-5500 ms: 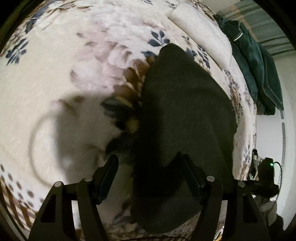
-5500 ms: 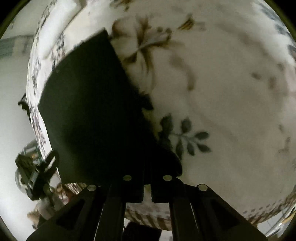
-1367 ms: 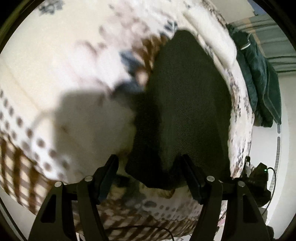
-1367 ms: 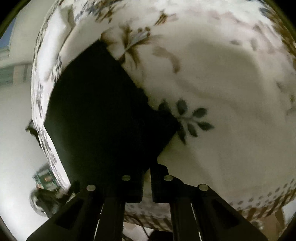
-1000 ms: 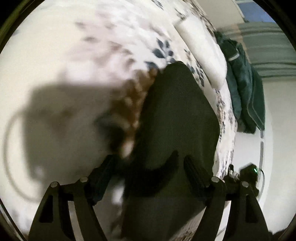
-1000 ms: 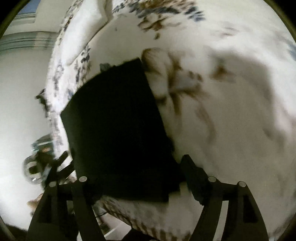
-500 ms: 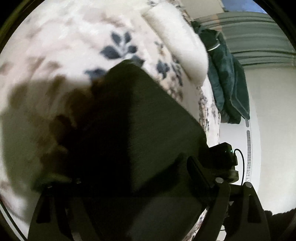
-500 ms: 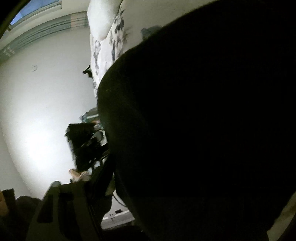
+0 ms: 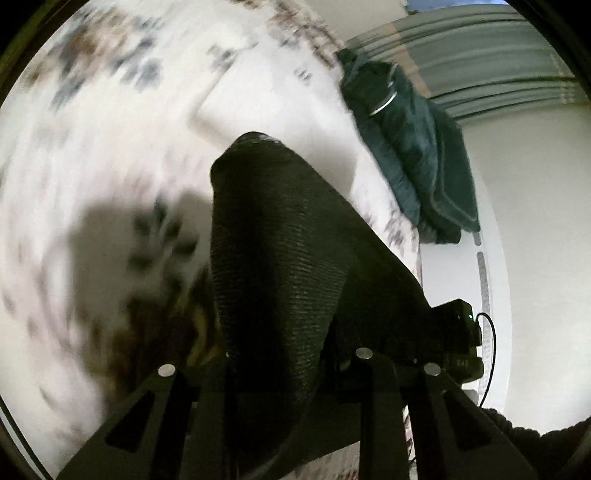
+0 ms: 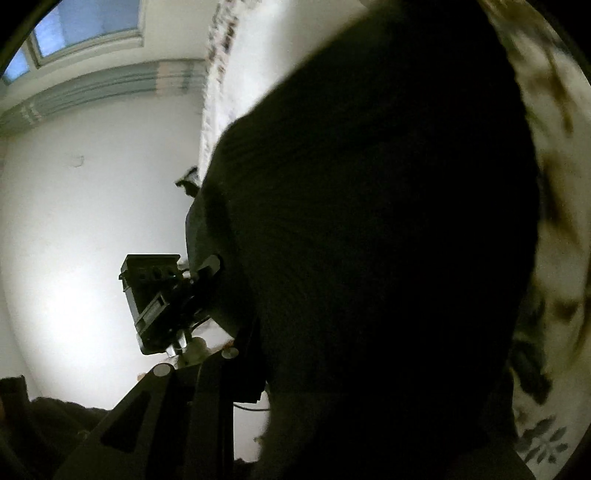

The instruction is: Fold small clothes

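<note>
Dark cloth (image 9: 273, 258) newly lifted, pinched in narrowed left tool (image 9: 291, 363).

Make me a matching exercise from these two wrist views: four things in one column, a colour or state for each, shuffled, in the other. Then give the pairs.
Things
1. black garment
2. bedspread
3. green jacket
4. window

Descriptions
A. pale with a flower print
B. lying at the far edge of the bed
C. showing blue, high on the wall
D. lifted, draped over the left tool

Pairs: 1-D, 2-A, 3-B, 4-C
</note>
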